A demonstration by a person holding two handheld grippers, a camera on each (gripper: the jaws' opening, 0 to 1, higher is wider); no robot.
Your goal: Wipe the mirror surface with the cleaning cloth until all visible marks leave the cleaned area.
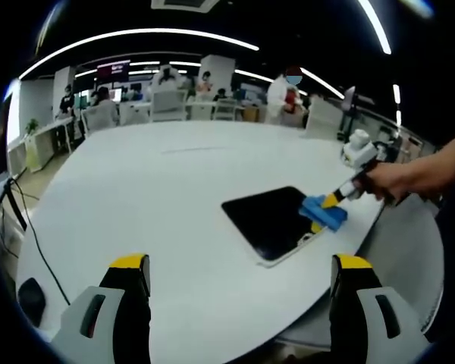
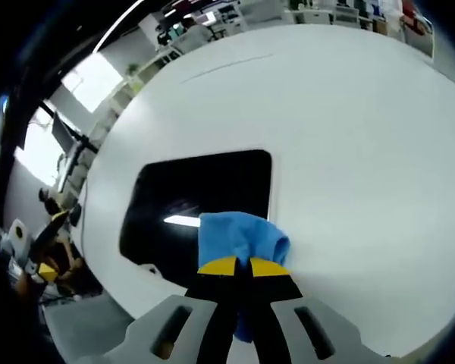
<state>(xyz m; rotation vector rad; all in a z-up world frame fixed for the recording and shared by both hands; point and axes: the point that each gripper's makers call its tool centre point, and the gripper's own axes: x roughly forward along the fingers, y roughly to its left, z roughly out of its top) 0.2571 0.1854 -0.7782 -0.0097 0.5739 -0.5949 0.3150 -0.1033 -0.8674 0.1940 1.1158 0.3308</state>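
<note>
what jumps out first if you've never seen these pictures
The blue cleaning cloth stands out, pinched in the right tongs and pressed on the near edge of the dark mirror. The mirror lies flat on the big white table. The left tongs are open above the table.

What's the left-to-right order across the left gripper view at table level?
Black cable → mirror → blue cleaning cloth → right hand-held gripper → person's hand.
</note>
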